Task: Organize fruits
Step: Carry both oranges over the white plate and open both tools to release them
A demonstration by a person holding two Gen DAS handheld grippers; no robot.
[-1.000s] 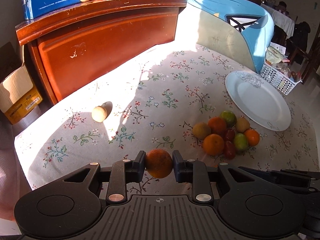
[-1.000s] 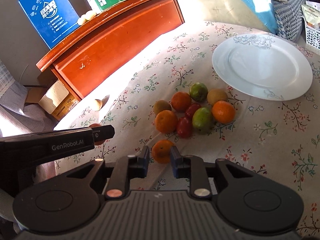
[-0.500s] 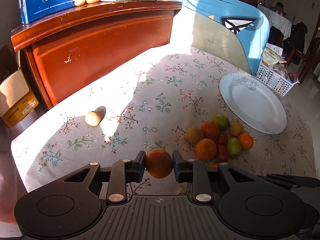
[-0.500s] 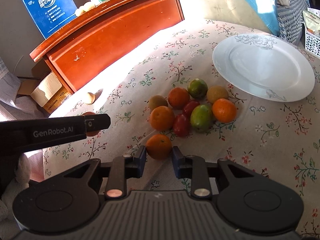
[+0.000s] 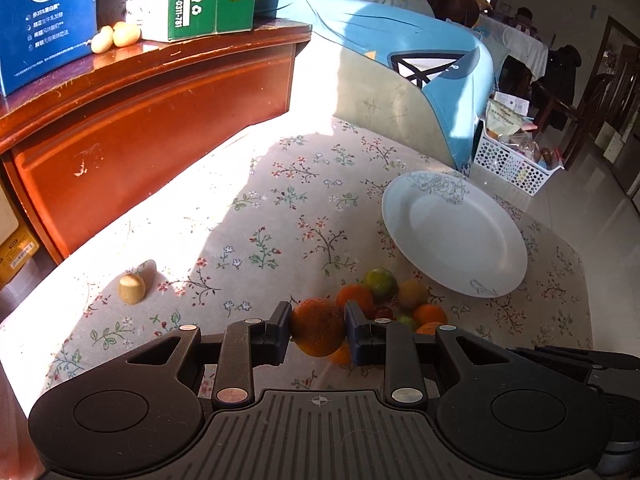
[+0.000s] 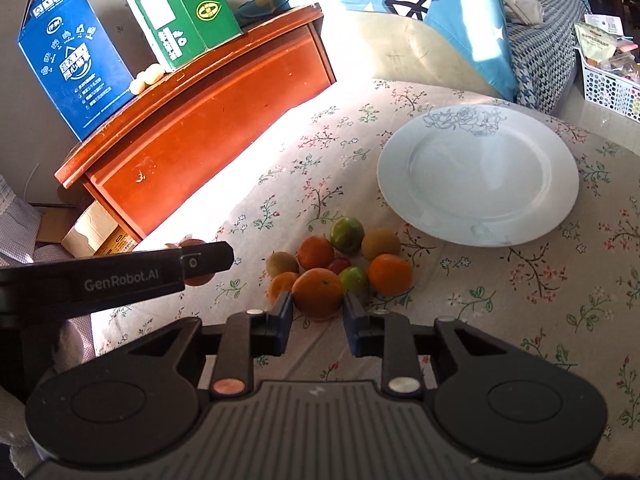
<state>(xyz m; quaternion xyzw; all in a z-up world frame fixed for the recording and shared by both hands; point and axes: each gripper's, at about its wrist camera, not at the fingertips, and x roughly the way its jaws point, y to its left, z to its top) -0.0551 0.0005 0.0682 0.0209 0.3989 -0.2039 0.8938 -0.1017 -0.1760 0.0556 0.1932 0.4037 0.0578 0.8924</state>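
Right now each gripper is clamped on an orange of its own. The left gripper squeezes a rough-skinned, darker orange between its two pads, held off the flowered cloth and in front of the fruit pile, on the side of the pile away from the white plate. From the right wrist view, the right gripper has its pads pressed against both sides of a brighter orange, which sits at the near edge of the same pile, again on the side away from the plate. The rest of the pile lies on the cloth just beside the plate's near-left rim: a green fruit closest to the plate, a brownish one next to it, two more oranges, a small dark red fruit, another green one and a brown one at the far left. The plate carries only its printed flower pattern. Seen from the right, the left gripper's arm reaches in from the left, level with the pile and well apart from the plate. A small pale round thing sits alone on the cloth, far left of the plate, near the red wooden cabinet. On the cabinet top stand a blue box and a green box.
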